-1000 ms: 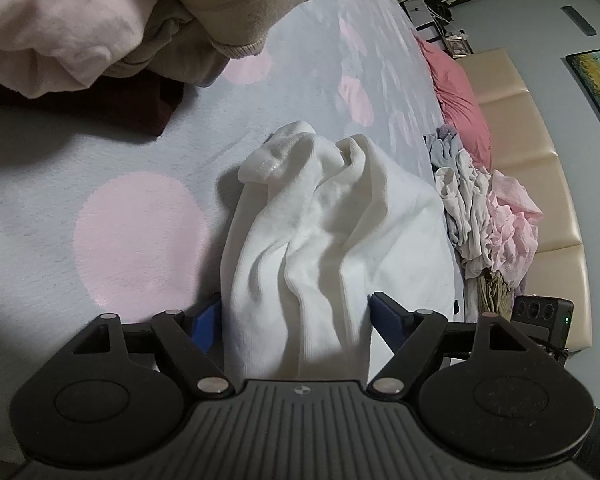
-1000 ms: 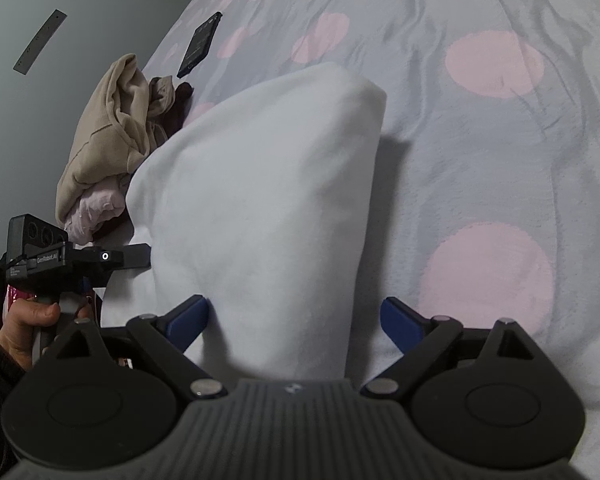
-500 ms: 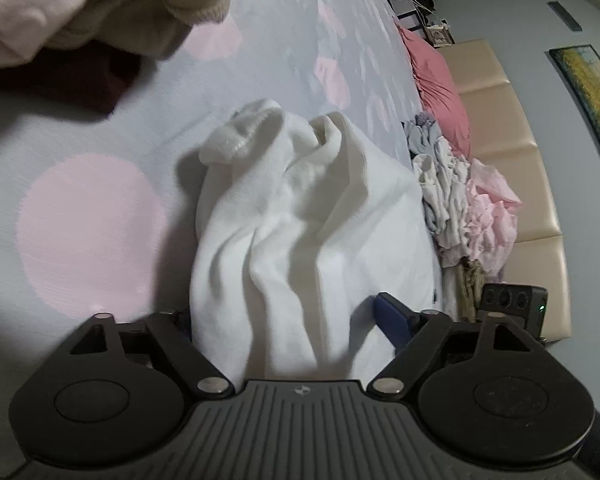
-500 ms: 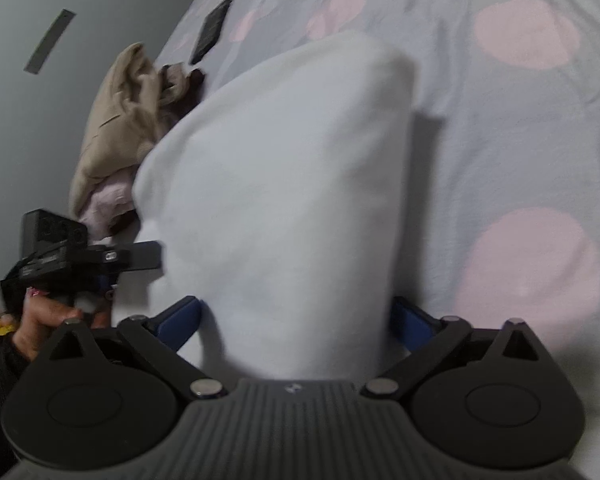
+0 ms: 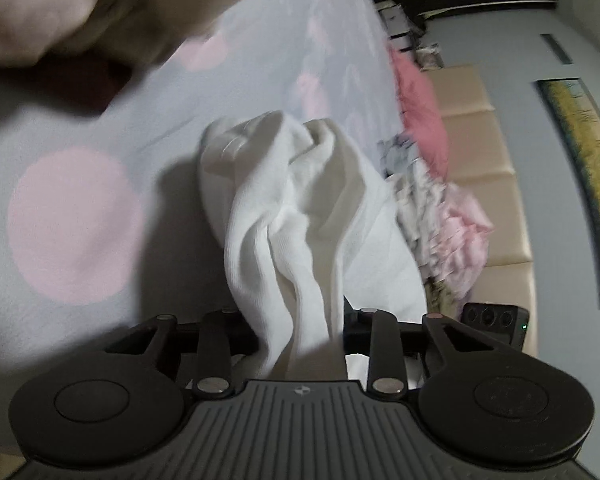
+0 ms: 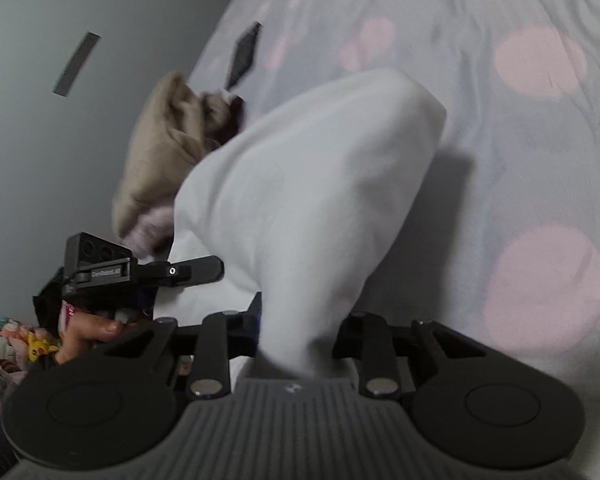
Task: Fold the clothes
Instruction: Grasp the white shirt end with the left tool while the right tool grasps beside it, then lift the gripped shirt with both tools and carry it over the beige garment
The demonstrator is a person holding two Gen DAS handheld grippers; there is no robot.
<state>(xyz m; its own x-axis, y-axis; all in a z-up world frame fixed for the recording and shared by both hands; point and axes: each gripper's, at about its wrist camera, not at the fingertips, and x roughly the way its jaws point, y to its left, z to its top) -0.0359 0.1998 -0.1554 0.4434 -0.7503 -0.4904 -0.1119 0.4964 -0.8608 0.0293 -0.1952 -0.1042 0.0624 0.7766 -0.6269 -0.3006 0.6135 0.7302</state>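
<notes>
**Both claws clenched on the white garment**

The left claw [image 5: 300, 328] pinched a bunched edge of the white garment [image 5: 300, 216] at lower centre. The right claw [image 6: 296, 332] likewise gripped its smooth side [image 6: 312, 208]. The cloth rose over the dotted bedspread [image 5: 72, 224], with a beige clothes pile [image 6: 160, 160] at upper left.

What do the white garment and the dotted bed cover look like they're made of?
White garment: likely a soft cotton-type knit, matte; fine ribbing shows in the left wrist view and it hangs in limp rounded folds from both grippers. Bed cover: looks like a plush, fleecy fabric, matte grey with pink dots and shallow soft creases; the exact fibre cannot be told.
</notes>
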